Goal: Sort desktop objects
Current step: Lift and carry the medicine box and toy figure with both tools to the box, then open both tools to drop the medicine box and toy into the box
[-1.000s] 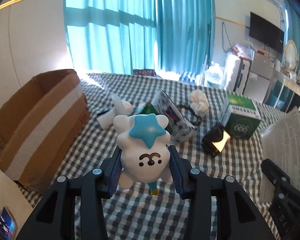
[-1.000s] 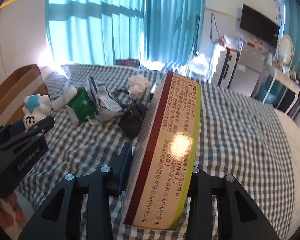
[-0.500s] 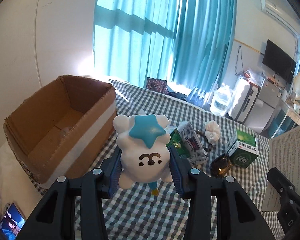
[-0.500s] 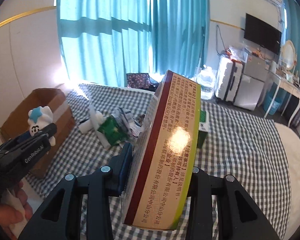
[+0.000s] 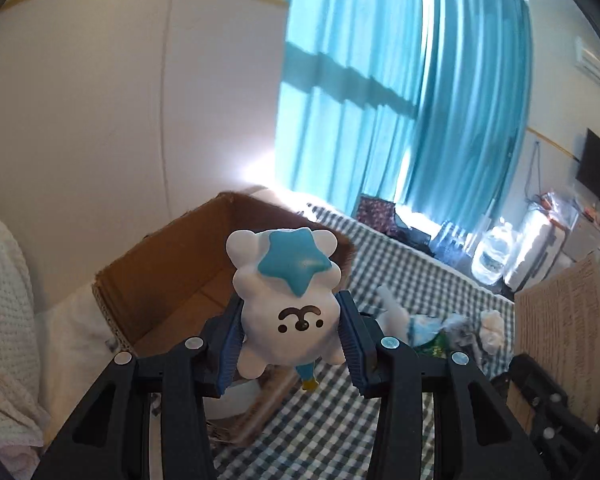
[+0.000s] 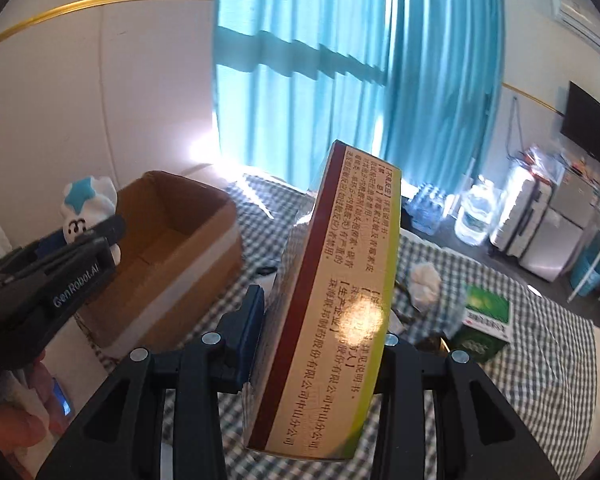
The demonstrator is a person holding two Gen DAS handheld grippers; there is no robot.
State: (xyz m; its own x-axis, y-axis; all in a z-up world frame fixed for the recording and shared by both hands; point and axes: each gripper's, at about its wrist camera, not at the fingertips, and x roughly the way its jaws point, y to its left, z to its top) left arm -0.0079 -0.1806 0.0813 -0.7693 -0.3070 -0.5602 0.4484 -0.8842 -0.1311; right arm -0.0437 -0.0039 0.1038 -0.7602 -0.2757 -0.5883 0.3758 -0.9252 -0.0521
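My left gripper (image 5: pixel 290 338) is shut on a white bear toy (image 5: pixel 288 300) with a blue star on its head and holds it in the air near the open cardboard box (image 5: pixel 172 292). The toy (image 6: pixel 86 208) and the left gripper (image 6: pixel 80 256) also show in the right wrist view, left of the box (image 6: pixel 180 256). My right gripper (image 6: pixel 320 332) is shut on a tall medicine carton (image 6: pixel 340 320) with Chinese print, red and yellow-green edges, held high over the checked tabletop (image 6: pixel 540 380).
On the checked cloth lie a green box (image 6: pixel 486 324), a white crumpled ball (image 6: pixel 424 276), and snack packets with a white toy (image 5: pixel 420 320). A white knitted blanket (image 5: pixel 4 300) is at the left. Suitcases and water bottles (image 6: pixel 476 216) stand beyond the table.
Both grippers have risen and swung left toward the cardboard box, each still holding its object. The box now sits directly behind the bear toy.
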